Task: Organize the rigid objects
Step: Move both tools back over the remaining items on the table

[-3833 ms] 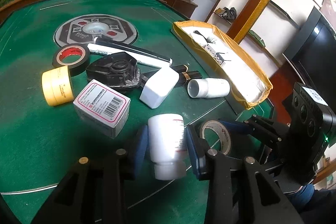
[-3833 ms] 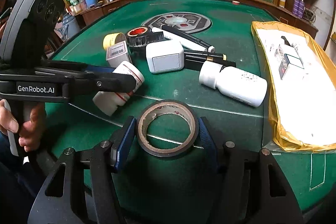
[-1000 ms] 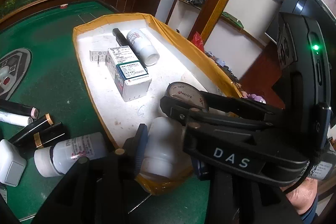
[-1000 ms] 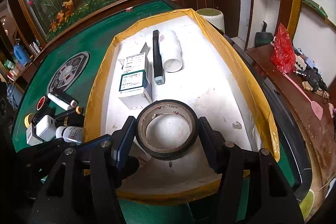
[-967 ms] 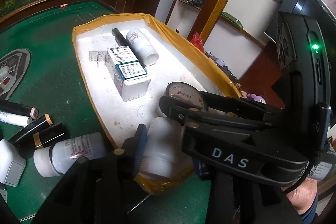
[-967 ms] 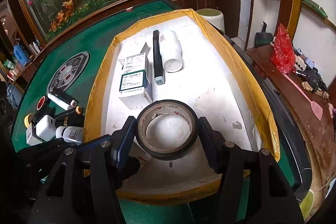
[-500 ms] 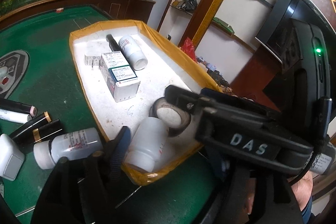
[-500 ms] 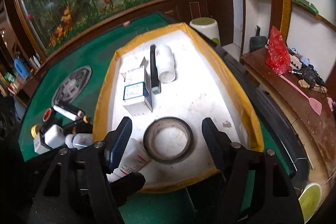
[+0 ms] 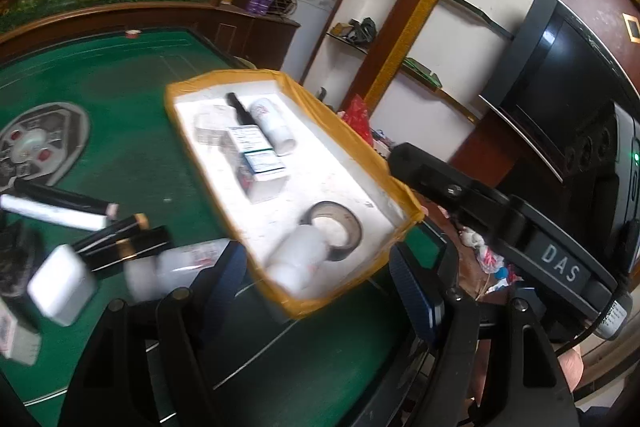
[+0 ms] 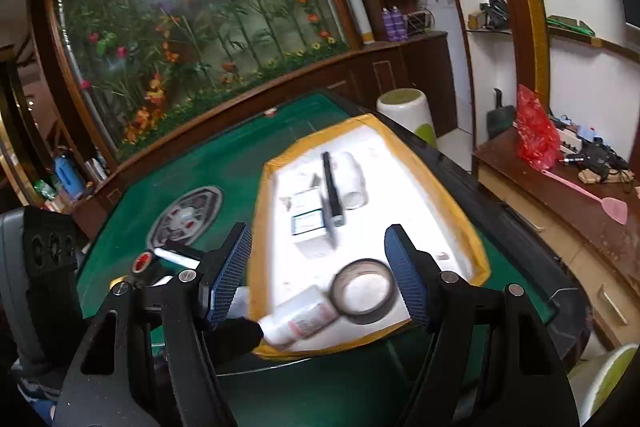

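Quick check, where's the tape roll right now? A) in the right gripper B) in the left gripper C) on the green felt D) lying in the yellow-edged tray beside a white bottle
D: the tape roll lies flat in the tray, touching the white bottle; right gripper is open and empty.

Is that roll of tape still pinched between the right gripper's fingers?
No, the tape roll lies in the yellow-edged tray, and the right gripper is open above it.
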`<action>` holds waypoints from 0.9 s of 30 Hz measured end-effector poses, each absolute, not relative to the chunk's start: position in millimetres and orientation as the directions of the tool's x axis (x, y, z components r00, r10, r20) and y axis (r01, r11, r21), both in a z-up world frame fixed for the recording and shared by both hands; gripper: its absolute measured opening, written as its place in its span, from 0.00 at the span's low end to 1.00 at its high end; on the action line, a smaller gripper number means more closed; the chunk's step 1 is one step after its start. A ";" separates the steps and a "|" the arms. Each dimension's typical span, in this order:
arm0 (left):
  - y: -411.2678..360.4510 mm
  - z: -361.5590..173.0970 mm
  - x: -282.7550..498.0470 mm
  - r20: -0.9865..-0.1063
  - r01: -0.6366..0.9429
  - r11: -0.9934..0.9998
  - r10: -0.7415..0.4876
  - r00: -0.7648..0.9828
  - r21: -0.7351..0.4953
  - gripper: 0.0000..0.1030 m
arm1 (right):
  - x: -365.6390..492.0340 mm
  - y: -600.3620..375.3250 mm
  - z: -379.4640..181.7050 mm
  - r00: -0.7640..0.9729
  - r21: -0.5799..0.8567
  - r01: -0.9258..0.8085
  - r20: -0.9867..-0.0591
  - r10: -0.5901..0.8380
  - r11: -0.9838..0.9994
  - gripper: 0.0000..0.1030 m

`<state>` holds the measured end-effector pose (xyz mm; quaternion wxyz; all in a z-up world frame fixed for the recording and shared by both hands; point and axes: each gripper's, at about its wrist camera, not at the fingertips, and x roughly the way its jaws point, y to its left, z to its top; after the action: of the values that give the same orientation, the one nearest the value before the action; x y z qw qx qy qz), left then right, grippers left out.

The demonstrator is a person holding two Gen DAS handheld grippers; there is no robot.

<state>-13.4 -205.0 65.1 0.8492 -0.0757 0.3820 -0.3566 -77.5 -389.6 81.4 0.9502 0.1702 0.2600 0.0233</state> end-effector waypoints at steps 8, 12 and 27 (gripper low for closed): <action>-131.5 69.8 -18.3 -0.568 0.456 0.785 -0.618 0.543 -0.419 0.72 | -77.4 -346.8 75.6 0.849 0.339 -0.066 -0.475 0.231 0.939 0.68; -88.9 67.2 -24.4 -0.564 0.378 0.832 -0.553 0.613 -0.405 0.72 | -72.7 -312.2 63.3 0.805 0.320 -0.158 -0.507 0.310 0.934 0.68; 20.6 19.4 27.2 -0.745 -0.018 0.924 -0.297 0.597 -0.382 0.73 | -61.2 -261.2 10.4 0.678 0.323 -0.298 -0.591 0.437 0.899 0.68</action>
<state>27.2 20.6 19.4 0.8756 -0.1781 0.4419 -0.0796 -61.2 -261.2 10.4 0.9106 0.1004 0.3466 0.2017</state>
